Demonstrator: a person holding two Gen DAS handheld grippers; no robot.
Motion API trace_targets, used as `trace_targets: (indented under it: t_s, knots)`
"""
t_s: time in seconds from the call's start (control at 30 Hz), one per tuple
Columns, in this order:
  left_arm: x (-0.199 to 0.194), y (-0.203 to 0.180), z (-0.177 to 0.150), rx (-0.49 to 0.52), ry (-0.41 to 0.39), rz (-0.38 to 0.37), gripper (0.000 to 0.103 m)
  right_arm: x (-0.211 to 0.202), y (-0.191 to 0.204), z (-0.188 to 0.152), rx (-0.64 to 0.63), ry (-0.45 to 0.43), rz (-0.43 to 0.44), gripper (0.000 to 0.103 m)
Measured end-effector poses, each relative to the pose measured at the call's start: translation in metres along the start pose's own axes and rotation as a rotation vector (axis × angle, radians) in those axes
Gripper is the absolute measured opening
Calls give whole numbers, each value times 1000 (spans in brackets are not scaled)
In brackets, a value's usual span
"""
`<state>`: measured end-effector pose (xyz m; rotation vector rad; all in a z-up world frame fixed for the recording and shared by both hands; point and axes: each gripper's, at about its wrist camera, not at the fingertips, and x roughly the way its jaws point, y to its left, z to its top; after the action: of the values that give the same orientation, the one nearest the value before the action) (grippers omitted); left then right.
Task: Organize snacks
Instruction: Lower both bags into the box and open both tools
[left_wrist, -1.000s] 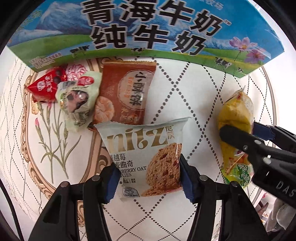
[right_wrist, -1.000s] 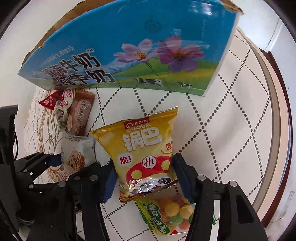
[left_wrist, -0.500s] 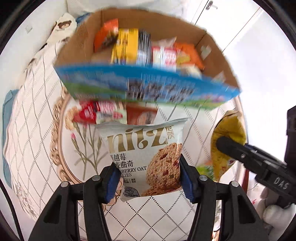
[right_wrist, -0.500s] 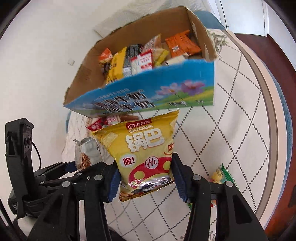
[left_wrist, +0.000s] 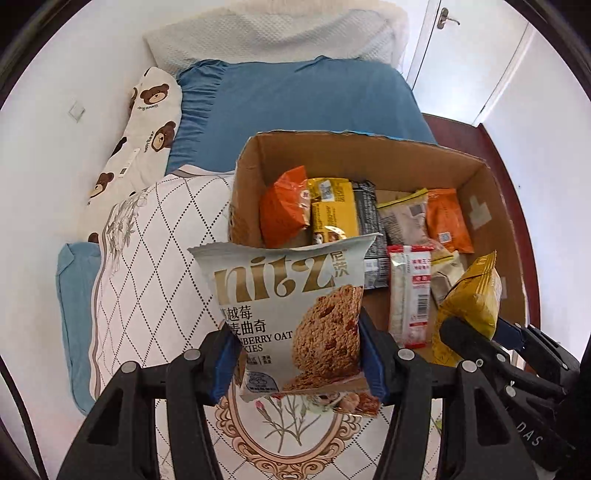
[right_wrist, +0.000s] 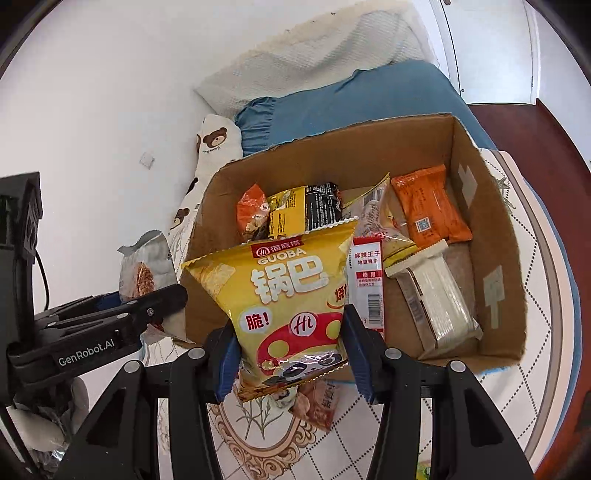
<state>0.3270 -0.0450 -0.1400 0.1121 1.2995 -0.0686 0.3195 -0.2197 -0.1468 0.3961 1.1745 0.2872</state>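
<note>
Cardboard box (right_wrist: 491, 229) rim below both held packets

both tongs are lifting off the bedspread now, left tongs (left_wrist: 297, 360) carrying the cookie pack (left_wrist: 291, 317) and right tongs (right_wrist: 290, 356) the yellow guoba bag (right_wrist: 286, 306) up over the cardboard box (right_wrist: 491, 295), so its inside is showing.
</note>
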Motion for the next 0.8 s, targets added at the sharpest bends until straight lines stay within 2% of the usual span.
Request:
trace_targets:
  t_s: [0.2,0.3,0.33,0.37,0.4,0.43,0.47,0.5,0.6,0.8]
  knots:
    - [43,8,15,-27,124,-18,55,42,13,12,19,57,-37,53]
    - [52,12,16,-58,145,-4,55,59,15,11,45,97,-37,55]
    - [55,15,16,-78,146,-23,56,65,14,12,57,118,-29,58]
    - [57,18,16,-92,149,-44,58,71,12,11,65,137,-14,67]
    - [58,19,16,-102,149,-68,66,75,9,10,72,154,-10,77]
    - [59,18,17,-103,149,-86,74,78,7,9,74,164,-8,97]
    - [60,15,17,-90,150,-84,77,79,5,8,73,170,2,100]
    - [60,10,17,-73,149,-64,82,80,4,8,69,170,-1,100]
    - [57,1,15,-41,129,-39,82,78,-1,8,44,162,-44,100]
    - [37,-7,8,-34,55,-47,82,56,-10,10,-15,102,-170,100]
